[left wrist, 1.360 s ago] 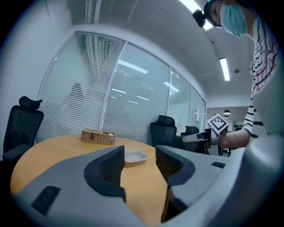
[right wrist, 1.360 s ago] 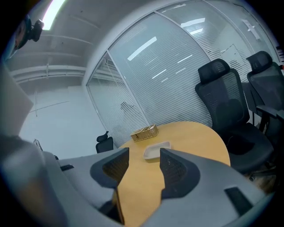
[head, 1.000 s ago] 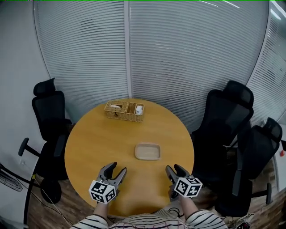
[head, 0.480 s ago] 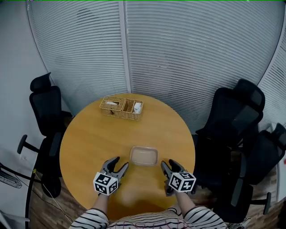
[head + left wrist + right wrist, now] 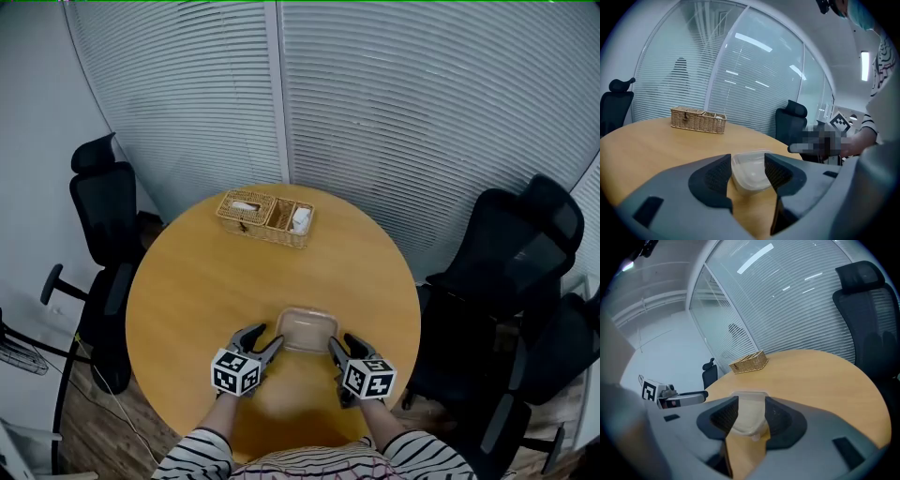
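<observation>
Since the earlier frames both tools have come forward from the near edge of the surface and closed in on the plastic container, which has not shifted.

Head view: the left tool (image 5: 266, 340) and the right tool (image 5: 337, 345) flank the shallow, clear plastic container (image 5: 306, 329). It sits on the round wooden surface (image 5: 202, 281) a little nearer the near edge than the middle. Each tool's tips lie just beside a near corner of it. A wicker basket (image 5: 266, 217) stands by the far edge, and black office chairs (image 5: 101, 202) ring the surface.

Left gripper view: the jaws stand apart, and the container (image 5: 749, 168) shows in the gap just past their tips, with no pad pressed on its wall. The basket (image 5: 698, 120) is well beyond.

Right gripper view: these jaws are likewise spread, with the container's (image 5: 749, 405) corner framed between them, and it is not clamped.

So the approach looks finished on both sides, while no grip has been taken and the container rests flat and empty.
</observation>
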{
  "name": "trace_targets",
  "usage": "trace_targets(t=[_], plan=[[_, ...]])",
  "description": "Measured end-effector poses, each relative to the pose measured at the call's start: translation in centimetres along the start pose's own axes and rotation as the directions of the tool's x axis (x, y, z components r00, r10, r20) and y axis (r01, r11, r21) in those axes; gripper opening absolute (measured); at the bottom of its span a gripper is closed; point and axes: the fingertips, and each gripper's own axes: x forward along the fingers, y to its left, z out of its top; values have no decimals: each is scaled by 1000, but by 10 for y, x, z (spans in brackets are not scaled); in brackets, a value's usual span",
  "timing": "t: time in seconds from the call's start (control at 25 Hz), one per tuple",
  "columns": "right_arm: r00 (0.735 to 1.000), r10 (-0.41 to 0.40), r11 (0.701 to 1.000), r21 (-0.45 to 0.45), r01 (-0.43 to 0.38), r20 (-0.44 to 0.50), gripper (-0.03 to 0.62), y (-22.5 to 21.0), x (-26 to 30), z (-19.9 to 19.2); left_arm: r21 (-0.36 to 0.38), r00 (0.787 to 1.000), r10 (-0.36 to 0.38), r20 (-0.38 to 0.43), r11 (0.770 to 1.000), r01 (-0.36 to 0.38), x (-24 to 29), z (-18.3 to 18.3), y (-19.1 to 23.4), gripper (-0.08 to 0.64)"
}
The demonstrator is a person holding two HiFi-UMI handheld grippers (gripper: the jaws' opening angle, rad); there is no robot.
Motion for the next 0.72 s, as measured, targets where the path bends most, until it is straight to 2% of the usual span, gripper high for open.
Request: trace_targets(t=[0.32, 0.72], plan=[[999, -8, 1000, 1, 8, -37, 190, -8, 19, -12, -45, 996, -33, -81, 999, 30, 28, -20, 2, 236], [998, 7, 999, 35, -5, -59, 190, -9, 28, -22, -101, 995, -31, -99, 995, 21, 39, -30, -5, 241]])
